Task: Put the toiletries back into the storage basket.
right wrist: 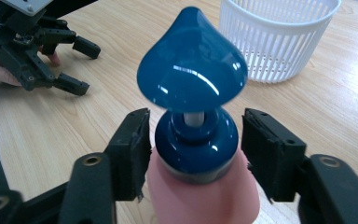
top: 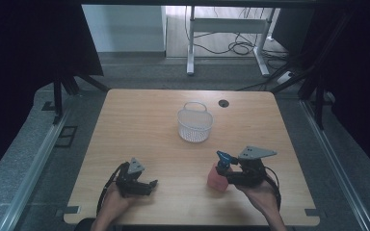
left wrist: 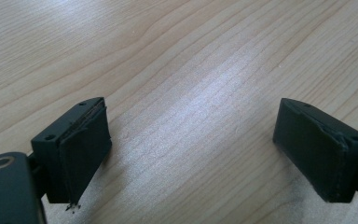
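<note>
A pink pump bottle (top: 216, 180) with a blue pump head (top: 224, 158) stands near the table's front right. In the right gripper view its blue collar (right wrist: 196, 144) sits between the jaws of my right gripper (right wrist: 195, 154). The pads stand close on either side with thin gaps, not pressing. The blue head (right wrist: 191, 70) rises above them. My left gripper (top: 150, 186) rests low at the front left with its jaws wide apart. In the left gripper view it (left wrist: 191, 154) has only bare wood between its pads.
A white slatted basket (top: 195, 126) with a handle stands at the table's middle, beyond the bottle, also seen as the basket (right wrist: 279, 42) in the right gripper view. A round cable hole (top: 223, 103) lies near the far edge. The other gripper (right wrist: 74, 65) shows far left.
</note>
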A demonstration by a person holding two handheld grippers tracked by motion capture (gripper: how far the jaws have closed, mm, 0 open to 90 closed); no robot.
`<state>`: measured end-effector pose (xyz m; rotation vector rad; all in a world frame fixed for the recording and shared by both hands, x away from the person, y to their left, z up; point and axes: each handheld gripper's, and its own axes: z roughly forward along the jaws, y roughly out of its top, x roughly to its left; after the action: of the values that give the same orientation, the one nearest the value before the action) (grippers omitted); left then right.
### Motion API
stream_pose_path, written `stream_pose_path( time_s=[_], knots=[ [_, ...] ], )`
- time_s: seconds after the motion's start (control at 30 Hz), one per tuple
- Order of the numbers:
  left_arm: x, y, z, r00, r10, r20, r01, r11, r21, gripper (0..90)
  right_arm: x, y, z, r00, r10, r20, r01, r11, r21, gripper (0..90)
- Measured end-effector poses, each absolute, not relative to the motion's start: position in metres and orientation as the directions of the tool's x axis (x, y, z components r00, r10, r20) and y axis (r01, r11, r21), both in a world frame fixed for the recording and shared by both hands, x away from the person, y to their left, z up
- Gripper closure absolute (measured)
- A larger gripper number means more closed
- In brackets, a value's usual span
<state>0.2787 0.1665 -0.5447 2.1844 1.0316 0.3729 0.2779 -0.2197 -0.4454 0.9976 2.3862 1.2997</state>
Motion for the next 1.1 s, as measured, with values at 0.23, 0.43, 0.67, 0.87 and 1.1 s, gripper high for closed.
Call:
stream_pose_path(
  time_s=[0.23,0.43,0.67,0.87,1.1],
  knots=[
    [0.279,0.166,-0.545,0.643,0.765,-0.030,0.569,-0.451,0.687,10.3,0.278,-0.217,-0.445,-0.727,0.683,0.076,0.443,0.381,0.812,51.2],
    [0.279,0.167,-0.544,0.645,0.763,-0.027,0.568,-0.456,0.685,10.3,0.276,-0.218,-0.443,-0.720,0.691,0.070,0.439,0.375,0.817,53.2],
    [0.278,0.166,-0.545,0.642,0.766,-0.032,0.570,-0.450,0.687,10.3,0.280,-0.220,-0.436,-0.723,0.685,0.091,0.444,0.360,0.821,53.2],
    [0.278,0.166,-0.544,0.643,0.765,-0.031,0.571,-0.452,0.685,10.3,0.285,-0.218,-0.426,-0.733,0.677,0.072,0.425,0.372,0.825,53.2],
    [0.278,0.166,-0.545,0.642,0.766,-0.030,0.571,-0.451,0.686,10.3,0.292,-0.215,-0.417,-0.735,0.675,0.065,0.417,0.374,0.828,53.2]
  ],
)
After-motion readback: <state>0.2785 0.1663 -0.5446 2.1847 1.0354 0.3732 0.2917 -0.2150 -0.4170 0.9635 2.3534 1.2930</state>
